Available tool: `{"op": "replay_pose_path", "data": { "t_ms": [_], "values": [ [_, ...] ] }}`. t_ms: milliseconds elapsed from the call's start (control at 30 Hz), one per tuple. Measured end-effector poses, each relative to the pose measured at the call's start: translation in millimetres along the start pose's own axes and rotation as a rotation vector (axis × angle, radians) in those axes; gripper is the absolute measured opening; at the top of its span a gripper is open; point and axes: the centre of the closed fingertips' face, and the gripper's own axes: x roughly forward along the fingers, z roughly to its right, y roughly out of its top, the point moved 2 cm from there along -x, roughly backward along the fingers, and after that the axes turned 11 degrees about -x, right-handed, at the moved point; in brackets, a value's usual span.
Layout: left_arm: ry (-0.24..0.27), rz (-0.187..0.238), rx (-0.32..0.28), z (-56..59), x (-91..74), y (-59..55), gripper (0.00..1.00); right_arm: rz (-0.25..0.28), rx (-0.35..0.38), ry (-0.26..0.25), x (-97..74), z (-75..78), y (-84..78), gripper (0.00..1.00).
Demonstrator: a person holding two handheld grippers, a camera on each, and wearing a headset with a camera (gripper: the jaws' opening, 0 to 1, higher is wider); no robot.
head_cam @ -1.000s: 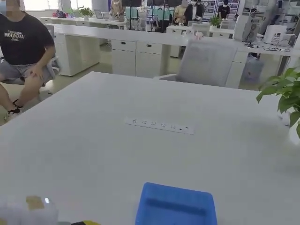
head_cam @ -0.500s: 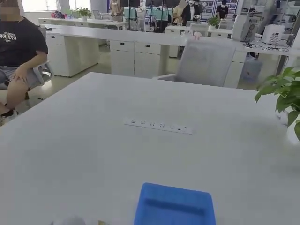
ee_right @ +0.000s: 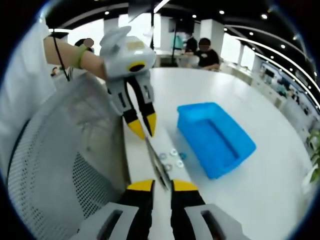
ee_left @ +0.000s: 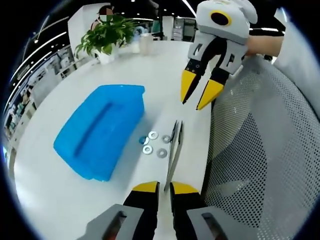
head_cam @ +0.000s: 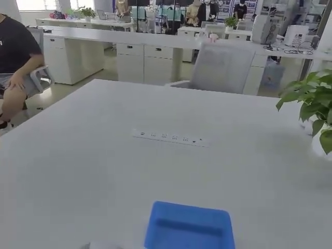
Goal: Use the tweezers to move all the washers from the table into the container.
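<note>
Metal tweezers (ee_left: 173, 152) lie on the white table by its near edge, with several small washers (ee_left: 152, 145) just beside them. A blue container (ee_left: 100, 130) stands past the washers and looks empty; it also sits at the bottom of the head view (head_cam: 188, 226). My left gripper (ee_left: 164, 192) hovers over one end of the tweezers, jaws a narrow gap apart and holding nothing. My right gripper (ee_right: 162, 186) faces it from the other end, open over the tweezers (ee_right: 157, 165), with the washers (ee_right: 172, 160) and container (ee_right: 215, 137) to its right.
A grey mesh chair back (ee_left: 260, 150) stands close against the table's near edge, under both grippers. A white power strip (head_cam: 171, 138) lies mid-table. A potted plant (head_cam: 308, 101) stands at the right edge. A seated person (head_cam: 13, 57) is far left.
The head camera has shifted a little. A pale gripper part at the lower left of the head view has dropped out of frame. The container has stayed put.
</note>
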Motion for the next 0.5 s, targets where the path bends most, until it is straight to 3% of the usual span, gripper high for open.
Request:
{"op": "replay_pose_path", "data": {
  "t_ms": [100,200,267,433,500],
  "values": [
    [-0.001,-0.014,0.030,0.2,4.0,1.0,0.03,0.001,0.007,-0.008,0.1,2.3,-1.2,0.10],
    [0.008,-0.067,0.108,-0.6,7.7,-3.2,0.01,0.002,0.010,-0.009,0.3,2.8,-1.6,0.10],
    [-0.008,-0.060,0.139,4.0,9.1,-1.8,0.00,0.000,0.009,-0.009,0.6,3.2,-2.0,0.10],
    [-0.007,-0.089,0.222,4.8,8.2,-1.7,0.00,-0.003,0.004,-0.006,3.2,3.8,-2.7,0.11],
    [0.002,-0.080,0.250,4.7,5.8,1.3,0.00,-0.006,-0.001,-0.003,4.3,3.6,-3.0,0.12]
  ]
}}
